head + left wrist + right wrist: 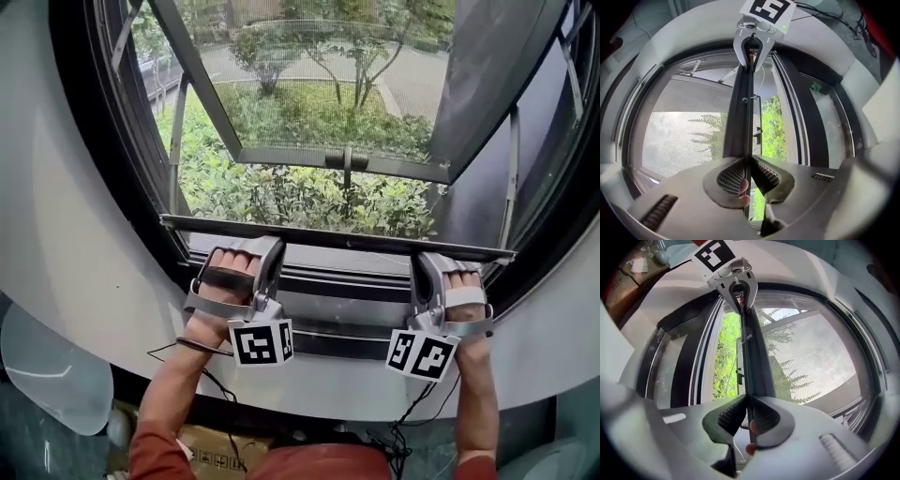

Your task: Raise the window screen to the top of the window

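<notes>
The window screen's dark bottom bar (337, 237) lies across the window opening, a little above the sill track. My left gripper (267, 251) is shut on the bar's left part, and my right gripper (427, 264) is shut on its right part. In the left gripper view the bar (743, 117) runs from my left gripper's (746, 161) pinching pads up to the right gripper (753, 42), with the grey mesh (684, 136) beside it. The right gripper view mirrors this: the pads of the right gripper (749, 401) squeeze the bar's thin lip (749, 357), and the mesh (820, 362) is to the right.
Beyond the screen an outward-opening glass sash (328, 94) with a handle (346, 161) stands ajar over green shrubs. A white curved wall (66, 244) frames the window. Black cables (220, 380) hang under the sill, and a cardboard box (211, 455) sits low at the left.
</notes>
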Available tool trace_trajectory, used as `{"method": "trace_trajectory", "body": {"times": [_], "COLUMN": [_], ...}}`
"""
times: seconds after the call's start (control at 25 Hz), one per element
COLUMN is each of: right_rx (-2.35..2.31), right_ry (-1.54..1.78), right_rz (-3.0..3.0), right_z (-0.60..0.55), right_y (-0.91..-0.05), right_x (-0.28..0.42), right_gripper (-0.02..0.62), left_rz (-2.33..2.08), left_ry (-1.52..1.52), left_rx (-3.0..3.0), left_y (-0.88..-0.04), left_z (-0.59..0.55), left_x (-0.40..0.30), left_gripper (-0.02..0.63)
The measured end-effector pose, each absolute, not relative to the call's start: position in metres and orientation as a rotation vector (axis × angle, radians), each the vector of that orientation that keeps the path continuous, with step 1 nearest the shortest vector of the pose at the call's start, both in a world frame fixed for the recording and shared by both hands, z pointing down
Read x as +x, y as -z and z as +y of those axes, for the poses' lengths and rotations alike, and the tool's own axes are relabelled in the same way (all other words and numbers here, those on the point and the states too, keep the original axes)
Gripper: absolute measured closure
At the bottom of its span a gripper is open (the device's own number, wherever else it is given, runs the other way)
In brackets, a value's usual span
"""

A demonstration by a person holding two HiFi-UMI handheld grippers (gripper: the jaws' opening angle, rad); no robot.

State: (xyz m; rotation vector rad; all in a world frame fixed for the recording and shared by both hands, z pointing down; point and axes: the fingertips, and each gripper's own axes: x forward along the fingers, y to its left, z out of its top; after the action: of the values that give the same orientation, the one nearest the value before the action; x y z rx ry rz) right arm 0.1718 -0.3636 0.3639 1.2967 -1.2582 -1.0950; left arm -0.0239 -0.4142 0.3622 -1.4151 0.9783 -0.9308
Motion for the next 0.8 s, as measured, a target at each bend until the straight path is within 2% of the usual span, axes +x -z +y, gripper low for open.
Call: {"method": "trace_trajectory", "body": {"times": [0.8], "right_rx": [1.348], "right_ry": [1.266], "right_rz": [-1.067], "right_z": [-0.366], "right_y": [-0.280], "right_x": [0.176], "right_gripper": [0.545], "left_rz": [1.053], "left_ry": [0.891], "left_rx": [-1.217], "left_y": [-0.275], "left_z": [-0.414], "left_x": [-0.021], "left_gripper": [0.563]}}
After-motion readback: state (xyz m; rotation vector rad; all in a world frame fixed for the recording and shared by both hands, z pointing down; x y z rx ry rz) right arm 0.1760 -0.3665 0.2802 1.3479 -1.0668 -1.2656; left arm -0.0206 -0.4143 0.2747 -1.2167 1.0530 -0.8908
